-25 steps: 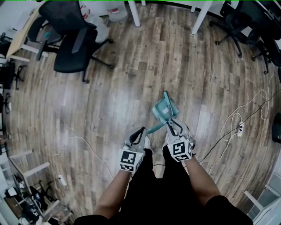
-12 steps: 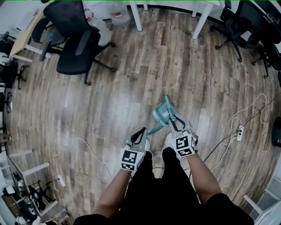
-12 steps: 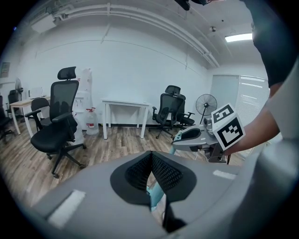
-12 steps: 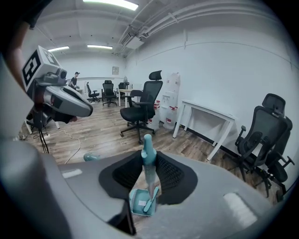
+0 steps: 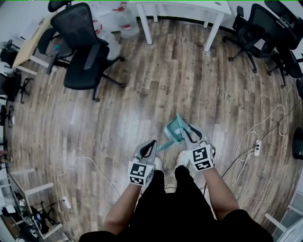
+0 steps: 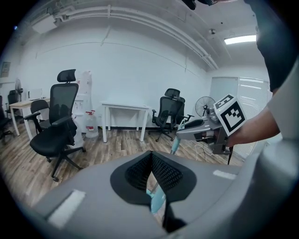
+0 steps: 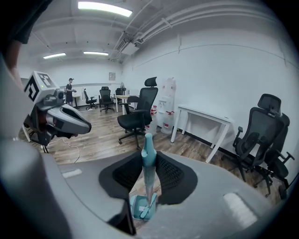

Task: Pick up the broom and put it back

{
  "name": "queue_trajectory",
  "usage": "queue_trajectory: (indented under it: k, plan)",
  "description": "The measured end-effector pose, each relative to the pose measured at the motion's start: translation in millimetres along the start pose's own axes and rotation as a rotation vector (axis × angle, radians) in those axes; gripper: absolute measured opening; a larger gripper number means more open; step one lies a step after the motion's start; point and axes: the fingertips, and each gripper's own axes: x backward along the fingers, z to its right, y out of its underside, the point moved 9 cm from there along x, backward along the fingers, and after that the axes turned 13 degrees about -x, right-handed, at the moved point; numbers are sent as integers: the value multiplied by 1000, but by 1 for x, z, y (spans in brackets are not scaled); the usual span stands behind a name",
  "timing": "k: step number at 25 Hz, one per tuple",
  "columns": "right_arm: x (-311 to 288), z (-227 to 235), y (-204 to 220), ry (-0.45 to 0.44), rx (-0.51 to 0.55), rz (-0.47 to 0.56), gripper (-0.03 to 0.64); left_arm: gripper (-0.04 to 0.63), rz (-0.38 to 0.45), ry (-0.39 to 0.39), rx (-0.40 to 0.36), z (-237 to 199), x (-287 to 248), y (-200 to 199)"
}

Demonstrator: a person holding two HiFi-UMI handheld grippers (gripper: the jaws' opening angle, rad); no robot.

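Observation:
A teal broom (image 5: 174, 128) hangs low over the wood floor in the head view, its head just ahead of my right gripper (image 5: 188, 133). Its thin handle slants back toward my left gripper (image 5: 150, 144). In the right gripper view the teal handle (image 7: 147, 158) stands upright between the black pads, which are shut on it, and the broom head (image 7: 141, 208) shows below. In the left gripper view my left gripper (image 6: 151, 156) has its pads meeting at the tips. A teal piece (image 6: 156, 201) shows through the gap beneath them. The right gripper (image 6: 198, 127) is ahead to the right.
A black office chair (image 5: 83, 47) stands at the far left and a white table (image 5: 180, 7) at the back, with water jugs (image 5: 125, 19) beside it. More black chairs (image 5: 255, 28) stand at the far right. A white cable (image 5: 90, 163) and a power strip (image 5: 258, 142) lie on the floor.
My right gripper has risen a little with the broom shut in it. The left gripper has stayed where it was.

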Motion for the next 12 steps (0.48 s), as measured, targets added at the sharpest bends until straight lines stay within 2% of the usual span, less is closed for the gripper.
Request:
queue_trajectory:
  k: [8, 12]
  plan:
    - [28, -1, -50, 29, -19, 99, 95, 17, 68, 5, -28, -11, -1, -30]
    - [46, 1, -79, 46, -20, 169, 95, 16, 133, 3, -45, -20, -2, -56]
